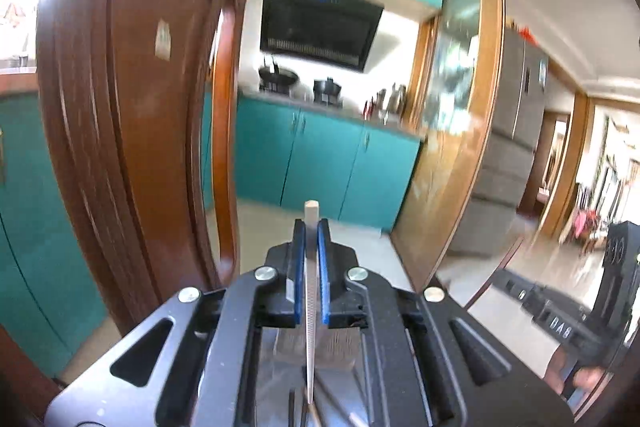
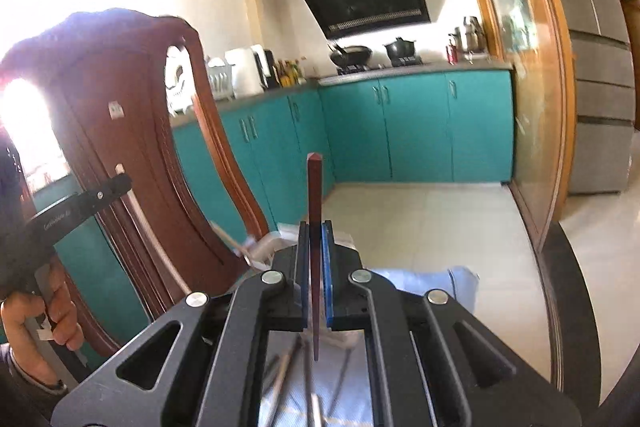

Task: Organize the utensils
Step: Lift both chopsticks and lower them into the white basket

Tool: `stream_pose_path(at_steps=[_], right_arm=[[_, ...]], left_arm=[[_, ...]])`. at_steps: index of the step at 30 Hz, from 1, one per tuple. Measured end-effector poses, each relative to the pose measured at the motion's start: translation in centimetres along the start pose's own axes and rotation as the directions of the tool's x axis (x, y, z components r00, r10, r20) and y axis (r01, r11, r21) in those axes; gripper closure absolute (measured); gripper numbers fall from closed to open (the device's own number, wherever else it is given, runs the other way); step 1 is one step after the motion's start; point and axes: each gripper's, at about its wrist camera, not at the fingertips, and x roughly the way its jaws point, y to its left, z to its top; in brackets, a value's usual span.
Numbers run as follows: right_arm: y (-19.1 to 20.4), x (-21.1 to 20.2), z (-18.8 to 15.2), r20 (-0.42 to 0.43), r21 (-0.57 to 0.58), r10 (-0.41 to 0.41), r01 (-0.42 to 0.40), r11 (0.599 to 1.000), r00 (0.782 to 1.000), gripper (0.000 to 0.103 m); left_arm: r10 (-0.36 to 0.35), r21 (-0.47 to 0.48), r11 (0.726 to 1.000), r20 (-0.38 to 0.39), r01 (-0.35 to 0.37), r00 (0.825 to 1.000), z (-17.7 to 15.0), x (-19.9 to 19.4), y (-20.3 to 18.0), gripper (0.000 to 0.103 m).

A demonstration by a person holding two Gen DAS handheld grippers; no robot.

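In the left wrist view my left gripper (image 1: 311,229) is shut on a pale chopstick (image 1: 311,215), which stands upright between the blue pads (image 1: 325,279) with its square end above them. In the right wrist view my right gripper (image 2: 316,227) is shut on a dark red-brown chopstick (image 2: 315,187), also upright and reaching well above the pads. Beneath that gripper several more utensils (image 2: 288,371) lie on a light blue cloth (image 2: 420,287). The left gripper's black body (image 2: 80,203) shows at the left of the right wrist view, held by a hand (image 2: 40,315).
A brown wooden chair back (image 1: 132,107) (image 2: 132,131) stands close on the left. Beyond it are teal cabinets (image 2: 400,131), a counter with a wok (image 2: 350,53) and a pot (image 2: 400,49), a wood-framed glass door (image 2: 532,67) and a grey fridge (image 2: 596,67). A dark table edge (image 2: 568,287) curves at the right.
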Motion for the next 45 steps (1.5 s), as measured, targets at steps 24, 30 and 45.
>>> stream_pose_path(at_steps=[24, 30, 45], right_arm=[[-0.1, 7.7, 1.8, 0.128, 0.044, -0.124, 0.120, 0.992, 0.984, 0.097], [0.5, 8.1, 0.5, 0.105, 0.001, -0.106, 0.107, 0.994, 0.989, 0.097], [1.6, 8.6, -1.9, 0.048, -0.074, -0.111, 0.115, 0.991, 0.993, 0.097]], left_arm=[[0.152, -0.033, 0.988, 0.090, -0.150, 0.984, -1.1, 9.7, -1.6, 0.096], [0.162, -0.012, 0.987, 0.047, -0.162, 0.986, -2.1, 10.6, -1.4, 0.096], [0.146, 0.094, 0.985, -0.007, -0.145, 0.989, -4.0, 11.5, -3.2, 0.096]])
